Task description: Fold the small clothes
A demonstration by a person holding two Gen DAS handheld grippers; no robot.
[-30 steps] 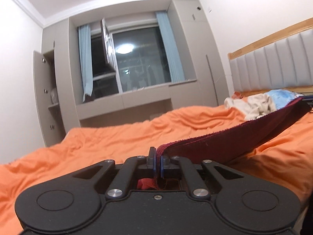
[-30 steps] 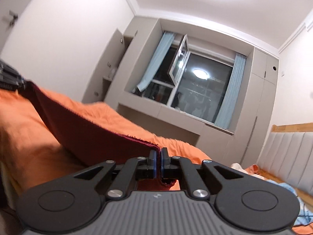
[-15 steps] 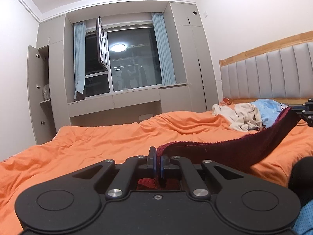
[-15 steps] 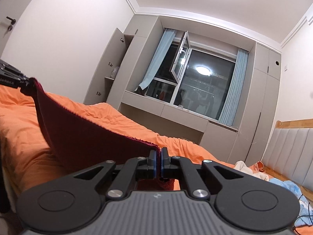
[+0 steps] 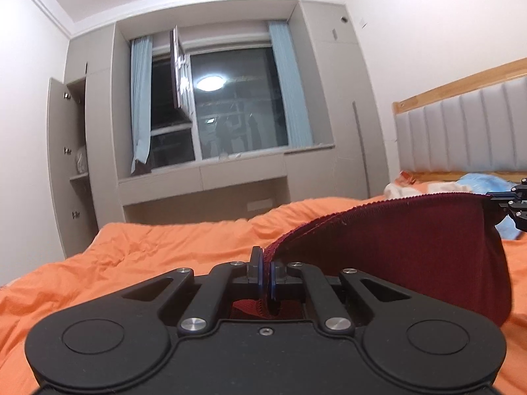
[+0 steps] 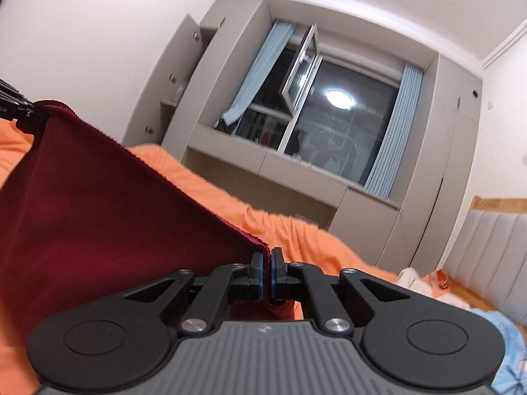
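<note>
A dark red garment (image 5: 411, 247) hangs stretched between my two grippers above the orange bed (image 5: 148, 263). My left gripper (image 5: 266, 275) is shut on one corner of its edge. My right gripper (image 6: 266, 273) is shut on the other corner; the cloth (image 6: 98, 214) spreads to its left as a wide sheet. The right gripper shows at the right edge of the left wrist view (image 5: 513, 204), and the left gripper at the left edge of the right wrist view (image 6: 16, 112). The garment's lower part is hidden behind the gripper bodies.
A pile of other small clothes, cream and light blue (image 5: 474, 181), lies near the padded headboard (image 5: 461, 131); it also shows in the right wrist view (image 6: 494, 329). A window with blue curtains (image 5: 230, 105) and grey cupboards stand beyond the bed.
Both grippers have lifted and tilted up with the garment. The cloth, a narrow slanting band before, now hangs as a broader sheet with its top edge level.
</note>
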